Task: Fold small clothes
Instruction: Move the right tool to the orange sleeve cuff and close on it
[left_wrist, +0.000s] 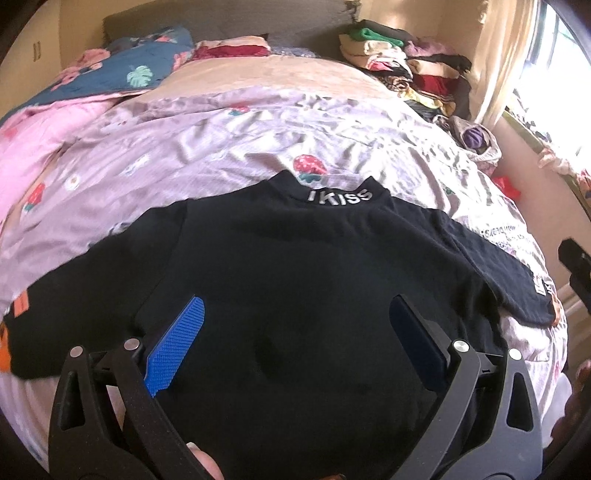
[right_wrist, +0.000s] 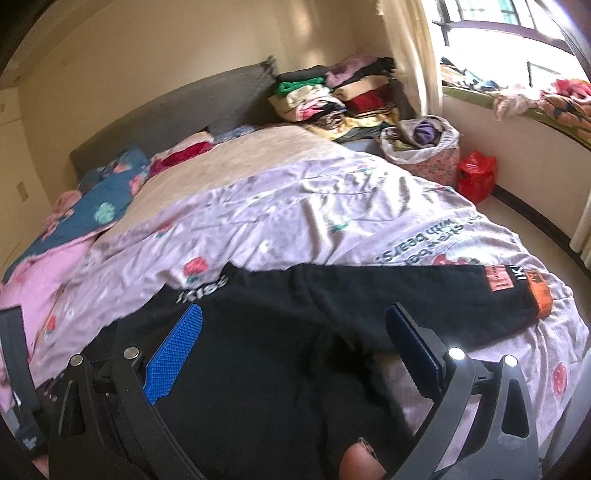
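Left wrist view: black T-shirt (left_wrist: 295, 280) lies flat on the bed, collar at 12 o'clock, sleeves at 9 and 3.
Left tongs (left_wrist: 295, 343): wide open, nothing held, over the shirt body.
Right tongs (right_wrist: 291, 347): wide open, nothing held, over the shirt's right side; sleeve with orange tag (right_wrist: 541, 295) at 2 o'clock.
Step advice: likely sleeve fold next; pinch one layer at the sleeve edge, keep fabric taut, carry toward centre.
Surface: wrinkled lilac strawberry-print sheet (left_wrist: 229, 147), may drag.
Room: folded clothes stack (right_wrist: 332, 96) at 12 o'clock, window at 2.
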